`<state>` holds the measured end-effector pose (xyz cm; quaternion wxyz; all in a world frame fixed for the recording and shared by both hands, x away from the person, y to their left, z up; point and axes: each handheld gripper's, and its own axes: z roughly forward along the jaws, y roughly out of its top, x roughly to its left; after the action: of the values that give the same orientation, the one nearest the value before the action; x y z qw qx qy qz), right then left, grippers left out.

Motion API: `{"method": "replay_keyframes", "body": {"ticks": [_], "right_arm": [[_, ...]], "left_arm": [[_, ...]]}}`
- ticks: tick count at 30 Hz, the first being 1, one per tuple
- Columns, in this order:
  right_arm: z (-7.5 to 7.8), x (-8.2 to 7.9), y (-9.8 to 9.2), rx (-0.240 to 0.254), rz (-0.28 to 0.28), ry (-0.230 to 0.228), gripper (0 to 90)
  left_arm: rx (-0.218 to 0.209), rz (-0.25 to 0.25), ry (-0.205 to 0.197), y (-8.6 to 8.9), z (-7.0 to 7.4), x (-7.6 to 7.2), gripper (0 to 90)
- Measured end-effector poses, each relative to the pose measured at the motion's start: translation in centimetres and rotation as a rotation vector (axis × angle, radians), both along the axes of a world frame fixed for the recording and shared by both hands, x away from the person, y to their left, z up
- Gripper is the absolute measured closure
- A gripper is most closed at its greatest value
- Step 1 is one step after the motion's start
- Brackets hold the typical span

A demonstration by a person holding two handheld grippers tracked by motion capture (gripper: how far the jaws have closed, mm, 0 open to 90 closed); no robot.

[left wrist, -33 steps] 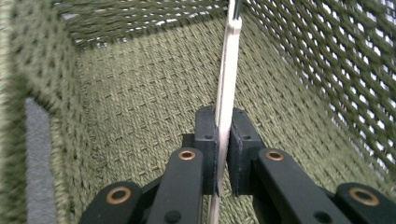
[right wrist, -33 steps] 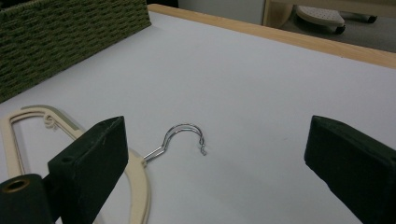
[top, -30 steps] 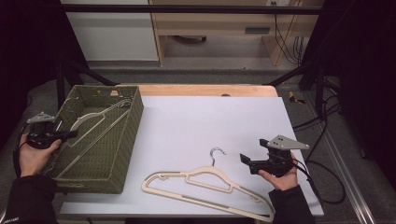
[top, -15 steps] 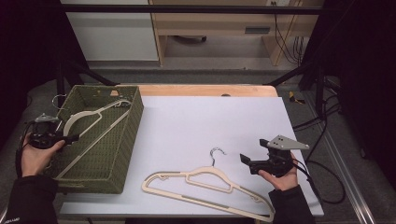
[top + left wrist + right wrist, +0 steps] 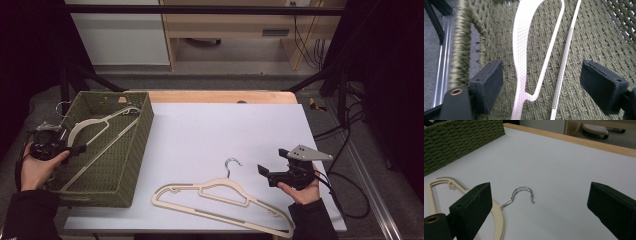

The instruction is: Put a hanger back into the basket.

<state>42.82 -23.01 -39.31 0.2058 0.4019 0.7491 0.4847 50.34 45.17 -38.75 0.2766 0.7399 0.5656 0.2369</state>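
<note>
A cream plastic hanger [image 5: 95,125] lies slanted in the green woven basket [image 5: 111,94] at the table's left. My left gripper [image 5: 76,148] hovers at the basket's left rim. Its jaws have just been opening and stand wide apart. In the left gripper view the hanger's arm [image 5: 522,50] runs between the jaws of that gripper [image 5: 554,82], and neither pad touches it. A second cream hanger [image 5: 220,192] lies flat on the white table near the front edge. My right gripper [image 5: 263,172] is open just right of its metal hook [image 5: 522,191], with nothing between its jaws.
The basket's wall [image 5: 461,142] stands to the left of the flat hanger. A wooden strip [image 5: 220,96] edges the table's far side. Black frame legs and cables [image 5: 340,130] stand off the table at the right.
My left gripper's jaws have opened and let go of the hanger in the basket, which has settled lower onto the weave. The right gripper and the flat hanger have not moved.
</note>
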Motion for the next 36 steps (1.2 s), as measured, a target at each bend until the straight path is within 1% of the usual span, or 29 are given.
{"method": "replay_keyframes", "body": {"ticks": [2,4,5,6,9,11,12,13,14,15,16,17,19,21,22,24,25,29,30,33,35,36], "right_arm": [[0.1,0.0,-0.1,0.0,-0.002,-0.001,6.4],[0.1,0.0,-0.2,-0.002,0.003,-0.002,6.3],[0.1,-0.1,-0.2,0.006,-0.003,0.0,6.1],[0.2,-0.1,-0.2,0.007,-0.001,-0.002,6.1],[0.1,-0.1,-0.1,0.014,0.001,-0.003,6.1],[0.1,0.0,-0.2,0.005,0.015,-0.007,5.8],[0.1,0.0,-0.1,0.002,0.017,-0.006,5.8],[0.1,-0.1,-0.1,0.005,0.013,-0.005,5.8],[0.0,-0.1,0.0,0.005,0.013,-0.006,5.8],[0.0,-0.1,0.0,0.01,0.015,-0.007,5.9],[0.0,-0.1,0.0,0.011,0.017,-0.006,5.9],[0.1,-0.1,0.0,0.015,0.02,-0.009,5.9],[0.1,-0.1,0.0,0.023,0.027,-0.012,6.2],[0.1,-0.2,0.0,0.036,0.023,-0.01,6.4],[0.1,-0.2,-0.1,0.035,0.034,-0.009,8.1],[0.1,-0.2,0.0,0.042,0.039,-0.002,7.7],[0.1,-0.3,-0.1,0.036,0.048,-0.009,7.7],[0.2,-0.4,0.1,0.047,0.054,-0.019,7.3],[0.2,-0.4,0.1,0.048,0.057,-0.019,7.3],[0.2,-0.5,0.4,0.03,0.066,-0.016,7.4],[0.2,-0.5,0.6,0.021,0.069,-0.011,7.7],[0.1,-0.5,0.7,0.018,0.071,-0.007,7.8]], "left_arm": [[0.0,0.008,-0.034,-0.1,0.5,-0.5,13.5],[-0.006,0.005,-0.064,-0.3,1.2,-1.0,10.9],[-0.01,0.005,-0.091,-0.4,1.6,-1.4,9.7],[-0.02,0.005,-0.109,-0.6,2.1,-1.7,8.4],[-0.052,-0.017,-0.174,-1.5,3.2,-2.6,6.6],[-0.079,-0.052,-0.222,-2.4,4.1,-3.3,6.4],[-0.087,-0.07,-0.24,-2.8,4.5,-3.6,6.4],[-0.086,-0.086,-0.253,-3.2,4.8,-3.8,6.2],[-0.094,-0.109,-0.273,-3.9,5.3,-4.1,6.1],[-0.099,-0.126,-0.282,-4.4,5.6,-4.4,6.0],[-0.108,-0.156,-0.304,-5.3,5.9,-4.7,5.9],[-0.114,-0.174,-0.314,-5.9,6.2,-4.9,5.9],[-0.13,-0.217,-0.345,-7.5,6.5,-5.4,5.7],[-0.148,-0.259,-0.368,-9.2,6.7,-5.8,5.5],[-0.155,-0.278,-0.376,-10.1,6.7,-6.0,5.4],[-0.171,-0.328,-0.389,-11.9,6.7,-6.3,4.9],[-0.18,-0.346,-0.394,-12.7,6.7,-6.5,4.8],[-0.215,-0.419,-0.407,-15.8,5.9,-7.0,4.2],[-0.218,-0.436,-0.406,-16.6,5.7,-7.1,4.1],[-0.231,-0.47,-0.405,-18.6,4.8,-7.3,4.0],[-0.239,-0.488,-0.39,-19.7,4.2,-7.4,3.9],[-0.236,-0.5,-0.379,-20.4,3.8,-7.4,3.7]]}}
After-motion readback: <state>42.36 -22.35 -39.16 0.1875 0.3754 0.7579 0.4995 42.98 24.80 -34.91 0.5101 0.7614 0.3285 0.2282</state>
